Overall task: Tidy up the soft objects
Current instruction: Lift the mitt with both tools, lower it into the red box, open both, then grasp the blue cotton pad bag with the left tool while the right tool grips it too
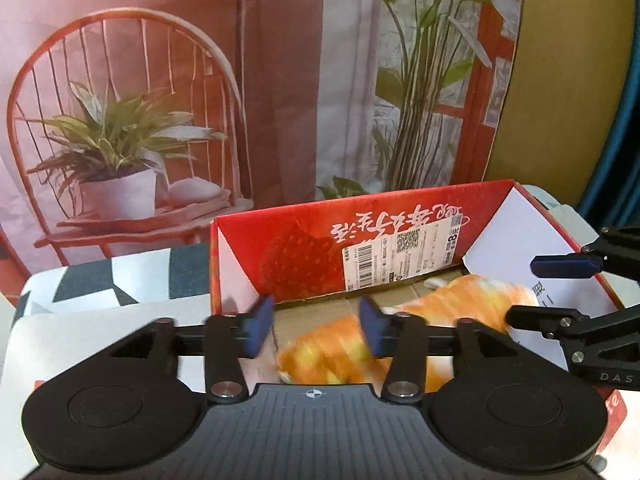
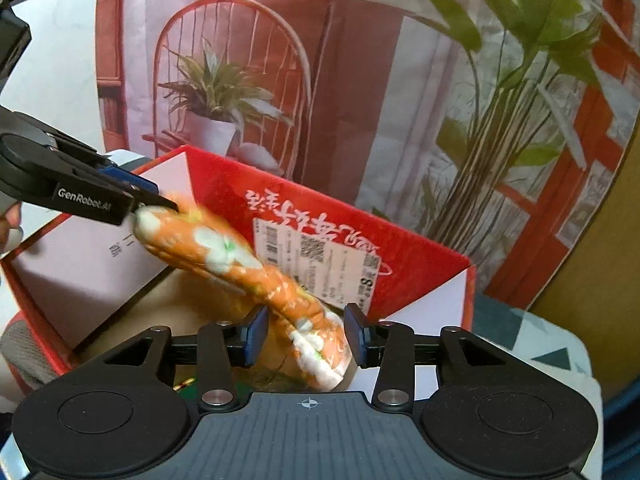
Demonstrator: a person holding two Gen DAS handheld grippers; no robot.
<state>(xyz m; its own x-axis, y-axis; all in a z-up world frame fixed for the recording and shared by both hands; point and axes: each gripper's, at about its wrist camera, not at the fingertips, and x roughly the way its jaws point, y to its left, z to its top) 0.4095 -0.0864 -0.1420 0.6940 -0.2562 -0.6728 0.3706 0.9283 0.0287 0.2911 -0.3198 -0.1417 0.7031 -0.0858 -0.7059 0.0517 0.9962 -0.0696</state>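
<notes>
The right gripper (image 2: pixel 306 334) stands open around one end of the orange cloth roll (image 2: pixel 240 268), pads clear of it. The left gripper (image 1: pixel 316 326), also open, hovers over the other end. The roll lies blurred inside the red box (image 2: pixel 420 264), before a printed backdrop (image 1: pixel 200 80).

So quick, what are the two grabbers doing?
Left gripper: open, orange toy loose by it.
Right gripper: open, toy between its jaws.

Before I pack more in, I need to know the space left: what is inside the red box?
An orange rolled cloth with white patches slants across the red box, over a bare cardboard floor. The near corners are hidden behind both grippers, so what lies there cannot be told.
</notes>
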